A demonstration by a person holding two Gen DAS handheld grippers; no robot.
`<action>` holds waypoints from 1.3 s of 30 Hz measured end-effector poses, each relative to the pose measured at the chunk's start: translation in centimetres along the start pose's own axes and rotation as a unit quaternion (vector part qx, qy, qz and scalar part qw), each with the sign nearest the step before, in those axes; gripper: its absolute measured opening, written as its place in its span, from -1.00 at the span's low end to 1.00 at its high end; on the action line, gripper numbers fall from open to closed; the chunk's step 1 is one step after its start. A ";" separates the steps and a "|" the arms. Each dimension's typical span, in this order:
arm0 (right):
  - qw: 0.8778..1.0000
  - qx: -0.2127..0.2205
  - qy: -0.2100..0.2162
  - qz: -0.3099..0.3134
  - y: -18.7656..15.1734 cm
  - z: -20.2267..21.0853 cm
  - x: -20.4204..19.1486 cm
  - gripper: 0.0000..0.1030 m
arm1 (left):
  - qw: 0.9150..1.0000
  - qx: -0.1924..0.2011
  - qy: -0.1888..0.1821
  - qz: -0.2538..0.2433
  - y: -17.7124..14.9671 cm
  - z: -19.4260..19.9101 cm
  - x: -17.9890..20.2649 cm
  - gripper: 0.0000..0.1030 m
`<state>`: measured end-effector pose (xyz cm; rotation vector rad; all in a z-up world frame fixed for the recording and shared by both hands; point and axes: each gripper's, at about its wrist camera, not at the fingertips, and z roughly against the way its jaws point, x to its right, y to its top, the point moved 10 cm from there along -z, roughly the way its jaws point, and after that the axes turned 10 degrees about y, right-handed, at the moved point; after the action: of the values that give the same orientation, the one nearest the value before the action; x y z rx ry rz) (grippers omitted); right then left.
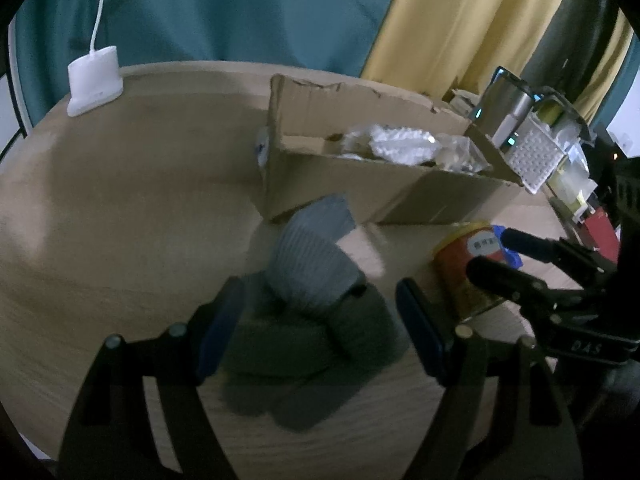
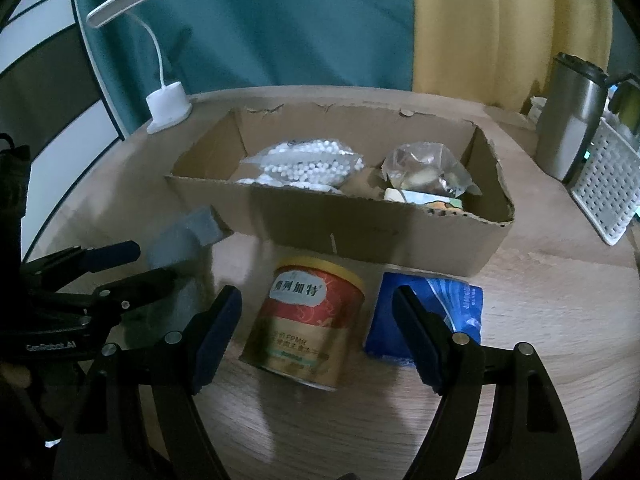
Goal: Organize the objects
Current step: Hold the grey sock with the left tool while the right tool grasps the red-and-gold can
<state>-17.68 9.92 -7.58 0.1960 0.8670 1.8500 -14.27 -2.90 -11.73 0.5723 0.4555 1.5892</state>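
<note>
A bundle of grey knitted cloth (image 1: 312, 280) lies on the wooden table (image 1: 120, 220), in front of an open cardboard box (image 1: 360, 192). My left gripper (image 1: 320, 328) is open, and its pads flank the cloth's darker lower part without clearly pressing it. A red and gold can (image 2: 308, 320) stands before the box (image 2: 360, 232). My right gripper (image 2: 318, 332) is open around it, with gaps on both sides. A blue packet (image 2: 452, 304) lies right of the can. Each gripper shows in the other's view: right gripper (image 1: 492, 252), left gripper (image 2: 132, 266).
The box holds a bag of white beads (image 2: 308, 164) and a clear bag (image 2: 428, 168). A white lamp base (image 2: 168, 106) stands at the table's far left edge. A steel tumbler (image 2: 572, 120) and a white perforated basket (image 2: 604, 188) stand at the right. Curtains hang behind.
</note>
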 end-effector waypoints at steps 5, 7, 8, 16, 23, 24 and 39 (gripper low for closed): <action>1.000 -0.005 0.002 -0.002 -0.3 -0.4 0.2 0.56 | 1.000 -0.007 0.003 -0.004 -0.2 -0.6 0.3 0.53; 1.000 -0.006 0.004 -0.003 -0.3 -0.5 0.2 0.56 | 1.000 -0.009 0.002 -0.006 -0.2 -0.8 0.4 0.53; 1.000 -0.007 0.004 -0.004 -0.3 -0.6 0.3 0.56 | 1.000 -0.010 0.002 -0.007 -0.2 -0.9 0.5 0.53; 1.000 -0.014 0.011 -0.010 -0.4 -1.1 0.5 0.56 | 0.999 -0.022 0.013 -0.019 -0.2 -2.1 1.2 0.53; 0.999 -0.023 0.018 -0.014 -0.7 -1.7 0.6 0.56 | 0.999 -0.018 0.021 -0.036 -0.2 -2.4 1.6 0.47; 0.999 -0.024 0.019 -0.014 -0.7 -1.7 0.6 0.56 | 0.999 -0.017 0.022 -0.040 -0.2 -2.4 1.7 0.40; 0.999 -0.031 0.028 -0.010 -1.1 -2.1 0.4 0.21 | 0.999 -0.001 0.011 -0.047 0.1 -1.4 2.5 -0.06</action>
<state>-18.09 9.50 -9.88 0.0961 0.8454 1.8685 -15.28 -0.37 -12.52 0.5253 0.4913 1.5079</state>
